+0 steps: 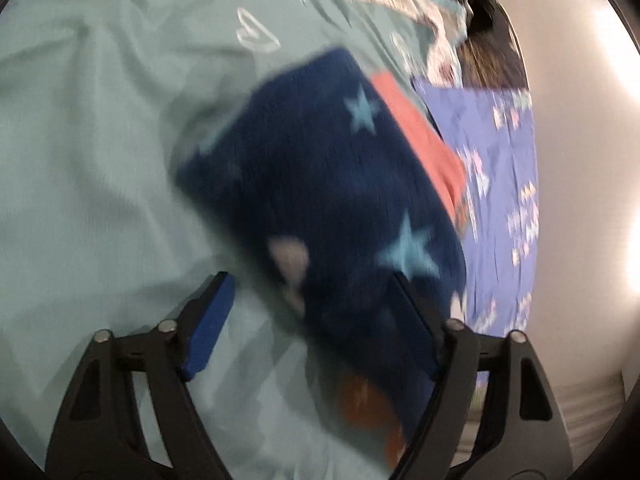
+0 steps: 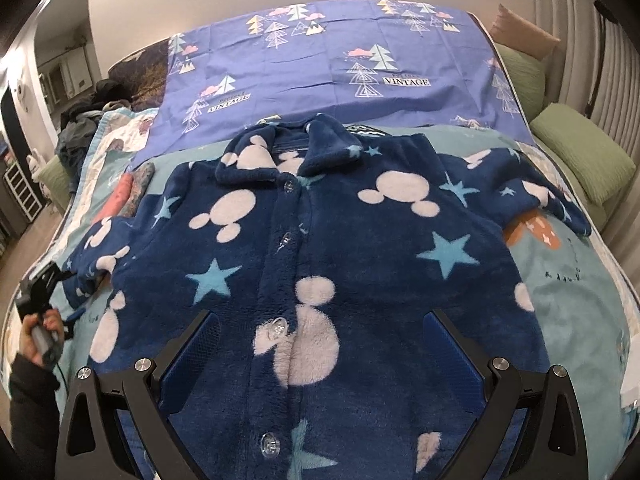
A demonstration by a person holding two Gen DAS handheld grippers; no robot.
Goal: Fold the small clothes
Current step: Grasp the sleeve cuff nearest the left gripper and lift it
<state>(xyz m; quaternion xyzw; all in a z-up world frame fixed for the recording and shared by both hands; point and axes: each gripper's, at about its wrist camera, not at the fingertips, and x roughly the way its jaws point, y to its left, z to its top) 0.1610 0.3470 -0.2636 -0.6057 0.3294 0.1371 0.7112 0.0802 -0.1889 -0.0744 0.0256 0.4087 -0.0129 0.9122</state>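
While the plush navy star-print pajama top [image 2: 320,240] lies flat, collar pointing away, buttons lengthwise; right gripper [image 2: 320,356] spread above hem; left gripper [image 1: 316,312] spread around its sleeve [image 1: 320,200].

Left wrist view looks down close over a sleeve [image 1: 328,200]; right wrist view looks across the whole jacket [image 2: 320,248]. Both show the purple sheet [image 1: 500,200].

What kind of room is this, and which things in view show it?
Most likely a bedroom. The fleece jacket lies on a bed covered with a teal blanket and a purple sheet, with green pillows along one side.
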